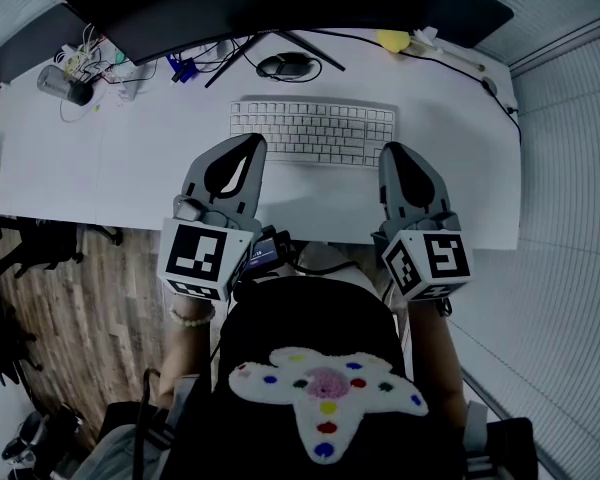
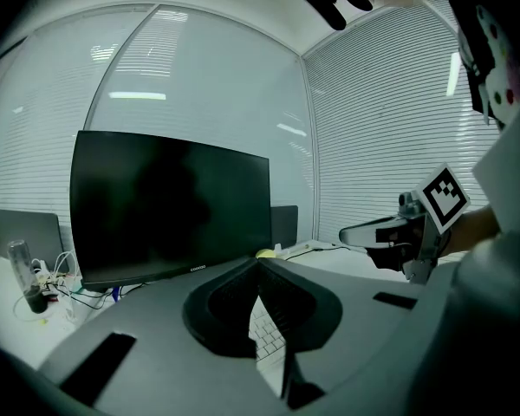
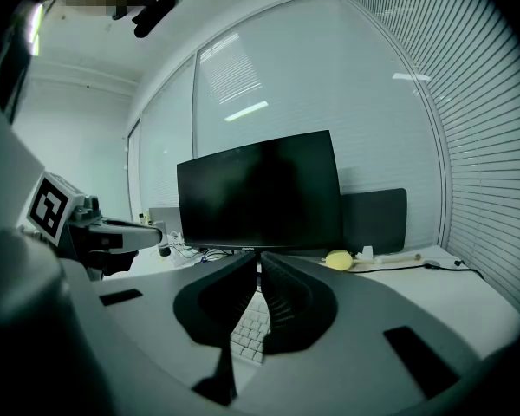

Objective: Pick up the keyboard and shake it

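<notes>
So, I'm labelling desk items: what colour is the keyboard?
The keyboard is white, clearest in the head view.

Dim, bluish light; dark vignetted corners, strong fisheye bending at the edges.

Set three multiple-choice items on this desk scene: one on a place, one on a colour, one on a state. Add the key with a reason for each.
1. Where is the keyboard?
A. Flat on the desk, just ahead of the left gripper and the right gripper
B. On the floor
C. Lifted between the two grippers

2. What colour is the keyboard?
A. Black
B. White
C. Yellow

3. How do the left gripper's jaws stand?
A. Wide apart
B. Shut on the keyboard
C. Together, with nothing between them

Key:
1 A: the head view shows it lying on the desk beyond both grippers' tips.
2 B: its keys and case are white.
3 C: the left gripper view shows the jaws meeting at the tip, empty.
</notes>
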